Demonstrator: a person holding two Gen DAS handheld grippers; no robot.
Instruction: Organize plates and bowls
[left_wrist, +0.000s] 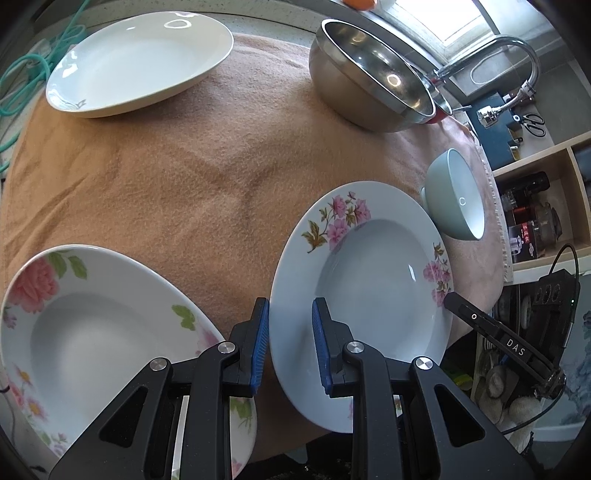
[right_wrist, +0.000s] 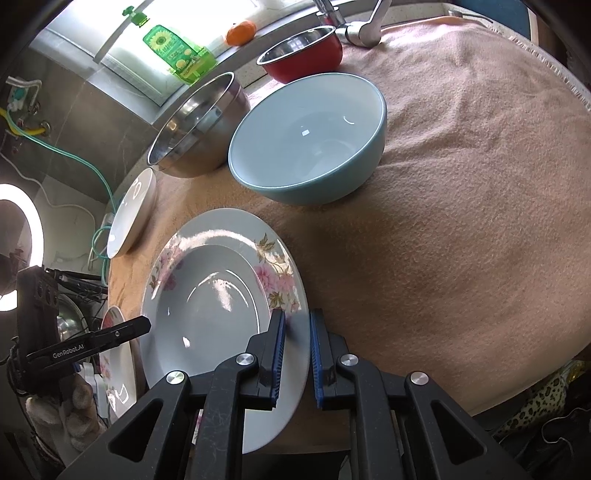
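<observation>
Ceramic bowl (right_wrist: 306, 140) sits behind flowered plate (right_wrist: 221, 310), steel bowl (right_wrist: 199, 125) beside it.

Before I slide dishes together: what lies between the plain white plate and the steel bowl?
In the left wrist view, only bare brown cloth lies between the plain white plate and the steel bowl; no dish stands there.

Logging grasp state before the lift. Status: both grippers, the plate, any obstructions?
Left gripper and right gripper: fingers straddle opposite rims of the pink-flower plate, not visibly clamped. Plate on the cloth. Blue bowl close behind.
</observation>
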